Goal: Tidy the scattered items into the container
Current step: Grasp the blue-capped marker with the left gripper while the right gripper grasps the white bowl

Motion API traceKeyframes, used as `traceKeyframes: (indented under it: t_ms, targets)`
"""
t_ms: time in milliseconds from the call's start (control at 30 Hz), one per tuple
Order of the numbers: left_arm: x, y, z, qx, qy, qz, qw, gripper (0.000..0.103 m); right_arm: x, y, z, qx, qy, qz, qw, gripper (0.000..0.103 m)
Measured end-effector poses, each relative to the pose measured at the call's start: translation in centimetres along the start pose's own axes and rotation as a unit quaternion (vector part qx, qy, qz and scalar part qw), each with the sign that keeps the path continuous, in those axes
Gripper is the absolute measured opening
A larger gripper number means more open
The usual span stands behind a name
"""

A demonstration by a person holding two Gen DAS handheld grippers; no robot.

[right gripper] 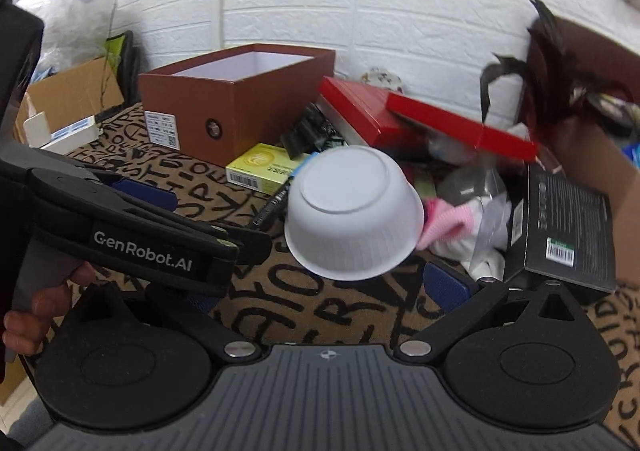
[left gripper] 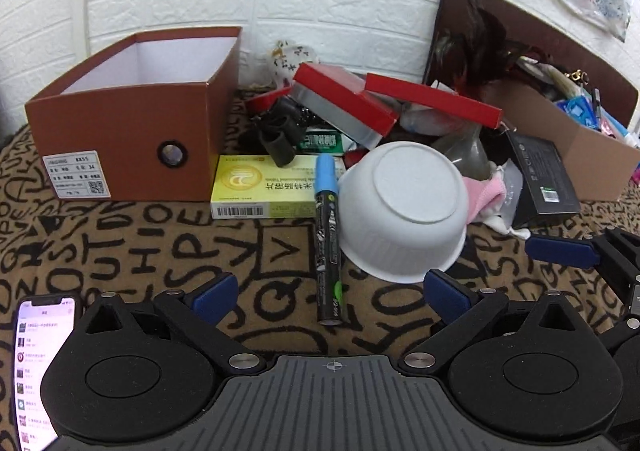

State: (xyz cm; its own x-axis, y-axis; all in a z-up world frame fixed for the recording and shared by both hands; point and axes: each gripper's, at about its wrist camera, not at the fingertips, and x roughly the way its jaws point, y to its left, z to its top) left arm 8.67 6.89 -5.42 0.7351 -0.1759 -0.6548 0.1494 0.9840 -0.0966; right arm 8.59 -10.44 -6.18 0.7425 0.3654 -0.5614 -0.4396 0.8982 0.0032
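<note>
The brown box [left gripper: 136,119] stands open at the back left of the counter [left gripper: 132,251], against the wall, so it is the natural container for this task; from here its inside looks empty, which suggests the tidying has hardly begun. The scattered items lie in a heap just to its right. A white bowl [left gripper: 404,211] lies upside down and tilted, leaning on the things behind it. A marker [left gripper: 328,239] lies beside the bowl with its blue cap resting on the yellow carton [left gripper: 260,187], which touches the box. Red boxes [left gripper: 344,103] are stacked crookedly further back, probably just thrown there.

The left hand-held gripper [left gripper: 332,291] has its jaws wide apart and holds nothing; it points at the marker and the near rim of the bowl, so I judge one of these is the next pick. The right hand-held gripper [right gripper: 444,287] is low in front of the bowl; its left finger is hidden behind the other tool, but the pads seem apart and empty. The bowl is light and may slide when touched.
</note>
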Motion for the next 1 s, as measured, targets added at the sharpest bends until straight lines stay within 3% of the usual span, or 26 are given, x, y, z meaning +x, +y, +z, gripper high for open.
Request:
traceKeyframes:
  t_ms: [267,500,633,733,800,867,900,967,1000]
  targets:
    - [2.2,1.4,0.5,-0.015,0.027,-0.007,0.9995,0.084,1.6,-0.5,-0.1,0.027,0.016,0.011,0.999,0.096]
    - [3.6,1.6,1.1,-0.016,0.038,-0.015,0.9990,0.077,3.2,-1.0,0.3,0.042,0.032,0.001,0.999,0.081]
    - [4.2,1.5,1.2,-0.011,0.039,-0.015,0.9990,0.076,3.9,-1.6,0.2,0.054,0.041,-0.004,0.998,0.081]
    - [4.6,1.4,1.4,0.001,0.037,-0.006,0.9993,0.070,4.4,-1.9,0.1,0.058,0.046,-0.004,0.997,0.081]
    - [4.8,1.6,1.5,0.004,0.036,0.001,0.9993,0.062,4.8,-2.0,0.0,0.060,0.049,-0.004,0.997,0.081]
    - [5.0,2.0,1.7,0.001,0.035,0.010,0.9993,0.042,5.1,-2.1,0.0,0.061,0.050,-0.005,0.997,0.082]
    - [5.0,2.3,1.8,-0.002,0.035,0.013,0.9993,0.038,5.3,-2.1,0.0,0.060,0.049,-0.006,0.997,0.082]
    - [5.1,2.8,1.9,-0.009,0.036,0.018,0.9992,0.021,5.6,-2.2,0.1,0.057,0.046,-0.008,0.997,0.082]
    - [5.0,3.1,2.0,-0.014,0.037,0.018,0.9991,0.019,5.7,-2.2,0.2,0.056,0.044,-0.008,0.997,0.082]
